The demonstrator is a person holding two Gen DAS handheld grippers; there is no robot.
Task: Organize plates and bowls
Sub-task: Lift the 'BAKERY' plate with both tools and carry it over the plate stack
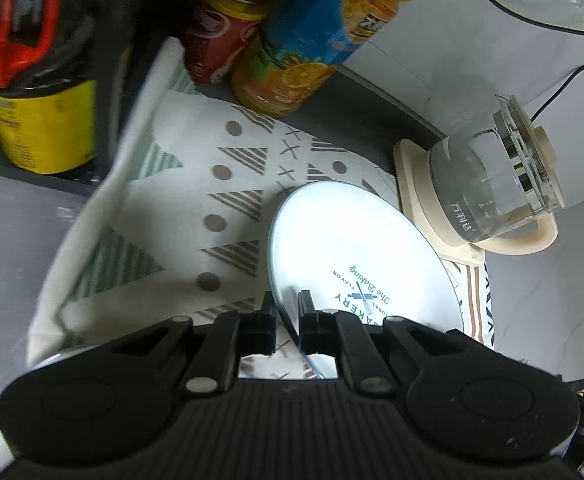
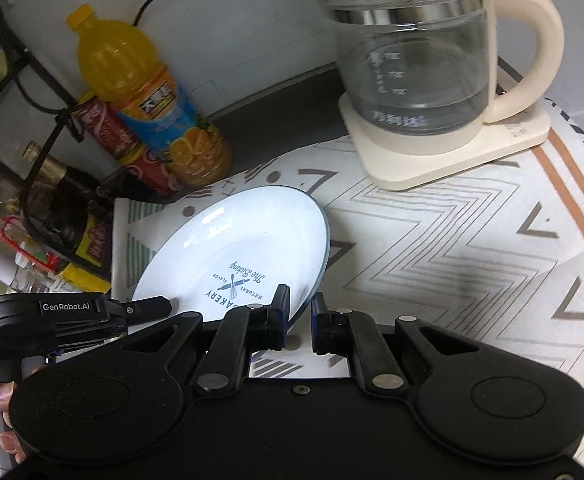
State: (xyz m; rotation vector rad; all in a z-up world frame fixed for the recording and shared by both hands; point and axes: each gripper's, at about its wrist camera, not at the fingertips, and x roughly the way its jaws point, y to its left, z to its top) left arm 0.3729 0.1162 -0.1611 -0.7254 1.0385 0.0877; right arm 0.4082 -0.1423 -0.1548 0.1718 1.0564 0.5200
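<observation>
My left fingers [image 1: 288,312] and right fingers [image 2: 300,308] clamp opposite rims of the tilted plate [image 2: 244,248], held between them above the desk [image 2: 452,248].

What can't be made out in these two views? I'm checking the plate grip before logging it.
- Near rim of the white round plate with blue lettering: hidden behind the left gripper in the left wrist view and the right gripper in the right wrist view.
- Plate's underside: faces away in both views.
- Orange juice bottle: cap cut off by the top edge, left wrist view.
- Glass kettle: lid cut off, right wrist view.
</observation>
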